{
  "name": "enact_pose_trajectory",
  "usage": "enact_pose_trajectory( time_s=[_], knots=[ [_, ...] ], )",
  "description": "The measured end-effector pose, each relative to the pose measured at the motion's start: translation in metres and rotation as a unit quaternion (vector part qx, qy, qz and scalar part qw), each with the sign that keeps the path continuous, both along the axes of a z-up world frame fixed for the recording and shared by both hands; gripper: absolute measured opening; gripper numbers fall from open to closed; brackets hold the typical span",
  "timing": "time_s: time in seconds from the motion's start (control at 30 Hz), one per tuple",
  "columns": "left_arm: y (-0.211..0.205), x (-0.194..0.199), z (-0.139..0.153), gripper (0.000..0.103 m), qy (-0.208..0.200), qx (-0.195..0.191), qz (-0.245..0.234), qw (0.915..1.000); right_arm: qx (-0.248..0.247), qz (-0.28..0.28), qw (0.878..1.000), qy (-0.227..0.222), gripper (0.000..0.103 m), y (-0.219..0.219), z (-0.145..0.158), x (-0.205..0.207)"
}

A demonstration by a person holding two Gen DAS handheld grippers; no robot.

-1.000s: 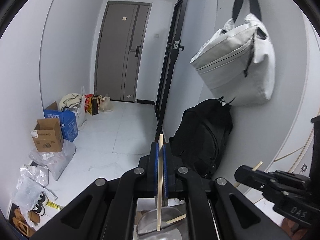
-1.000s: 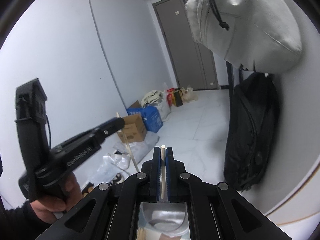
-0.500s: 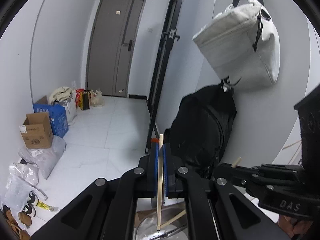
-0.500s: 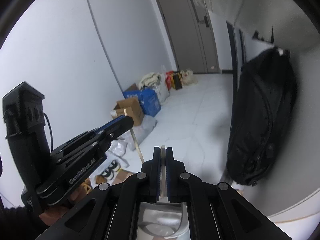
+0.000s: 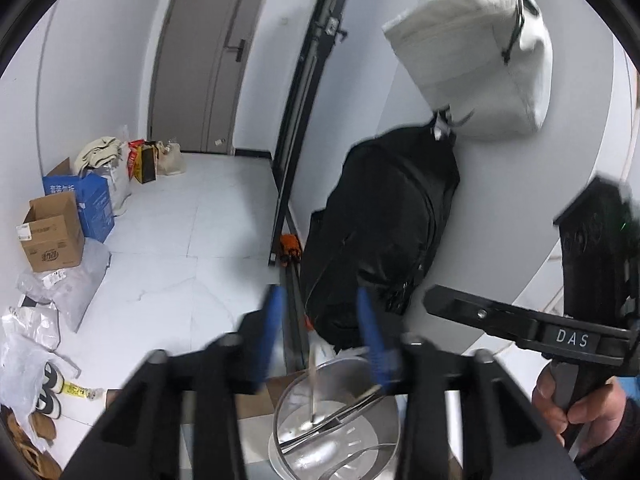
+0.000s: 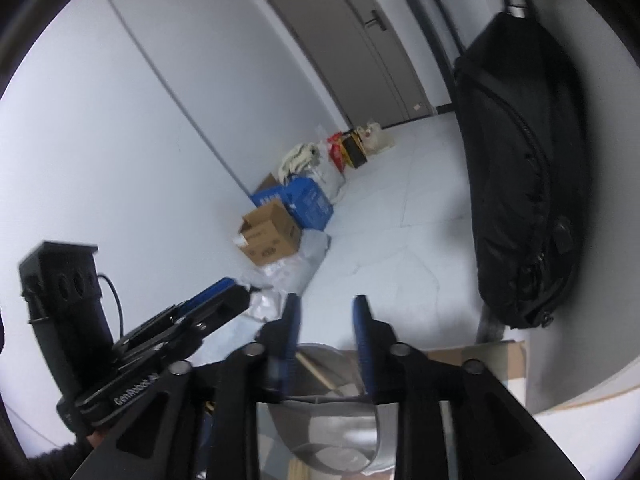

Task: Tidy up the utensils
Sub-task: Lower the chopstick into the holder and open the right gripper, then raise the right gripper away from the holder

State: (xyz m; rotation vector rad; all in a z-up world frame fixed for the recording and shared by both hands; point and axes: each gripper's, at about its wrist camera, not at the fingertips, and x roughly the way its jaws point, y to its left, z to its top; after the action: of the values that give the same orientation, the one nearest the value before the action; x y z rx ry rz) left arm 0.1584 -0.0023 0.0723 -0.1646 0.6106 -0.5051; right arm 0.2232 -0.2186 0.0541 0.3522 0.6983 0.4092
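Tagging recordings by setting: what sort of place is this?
Probably a home entrance hallway: a grey door at the end, shoes and cardboard boxes along the wall, bags hung up.

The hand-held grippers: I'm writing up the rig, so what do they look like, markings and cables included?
Both are black, with angular linkage arms, round pivot bolts and blue finger pads. The right hand-held gripper bears white "DAS" lettering on its side; the left hand-held gripper has partly legible white lettering and a thin black cable. A dark sleeve shows.

Your left gripper (image 5: 320,332) is motion-blurred; the metal holder (image 5: 384,420) runs off the bottom edge, its thin sticks (image 5: 313,384) too smeared to identify.
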Motion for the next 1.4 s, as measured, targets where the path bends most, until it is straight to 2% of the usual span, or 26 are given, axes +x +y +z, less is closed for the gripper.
enact_pose_trajectory(
  time_s=[0.07, 0.13, 0.27, 0.33, 0.4, 0.5, 0.63, 0.8, 0.97, 1.1, 1.33, 1.4],
  knots=[
    [0.002, -0.003, 0.001, 0.044, 0.001, 0.0, 0.01, 0.9999, 0.014, -0.006, 1.0, -0.006, 0.04, -0.009, 0.002, -0.007],
    [0.004, -0.007, 0.004, 0.044, 0.002, 0.0, 0.02, 0.9998, 0.021, -0.015, 1.0, -0.007, 0.05, -0.011, 0.004, -0.012],
    [0.007, -0.014, 0.005, 0.047, 0.0, 0.01, 0.036, 0.9993, 0.031, -0.022, 0.999, -0.011, 0.054, -0.018, 0.009, -0.031],
    [0.01, -0.02, 0.005, 0.049, -0.002, 0.021, 0.05, 0.9985, 0.031, -0.027, 0.999, -0.015, 0.064, -0.018, 0.011, -0.038],
    [0.012, -0.027, 0.006, 0.058, -0.003, 0.031, 0.067, 0.9972, 0.033, -0.03, 0.999, -0.019, 0.067, -0.015, 0.011, -0.043],
    [0.017, -0.04, 0.008, 0.059, -0.005, 0.032, 0.086, 0.9957, 0.035, -0.03, 0.999, -0.022, 0.069, -0.013, 0.012, -0.054],
    [0.02, -0.056, 0.01, 0.059, -0.007, 0.039, 0.119, 0.9921, 0.027, -0.028, 0.999, -0.034, 0.076, -0.006, 0.013, -0.071],
    [0.021, -0.077, 0.013, 0.074, -0.025, 0.048, 0.15, 0.9871, 0.014, -0.016, 0.998, -0.061, 0.081, 0.005, 0.016, -0.097],
    [0.026, -0.095, 0.01, 0.074, -0.029, 0.052, 0.163, 0.9848, 0.005, -0.007, 0.997, -0.081, 0.088, 0.018, 0.019, -0.12],
    [0.031, -0.104, 0.005, 0.082, -0.024, 0.051, 0.174, 0.983, -0.005, -0.007, 0.995, -0.095, 0.095, 0.027, 0.018, -0.138],
    [0.036, -0.128, -0.008, 0.083, -0.032, 0.048, 0.18, 0.9819, -0.029, -0.001, 0.993, -0.113, 0.1, 0.039, 0.01, -0.163],
    [0.034, -0.135, -0.011, 0.086, -0.041, 0.054, 0.179, 0.9816, -0.035, 0.001, 0.992, -0.118, 0.101, 0.041, 0.004, -0.17]
  ],
)
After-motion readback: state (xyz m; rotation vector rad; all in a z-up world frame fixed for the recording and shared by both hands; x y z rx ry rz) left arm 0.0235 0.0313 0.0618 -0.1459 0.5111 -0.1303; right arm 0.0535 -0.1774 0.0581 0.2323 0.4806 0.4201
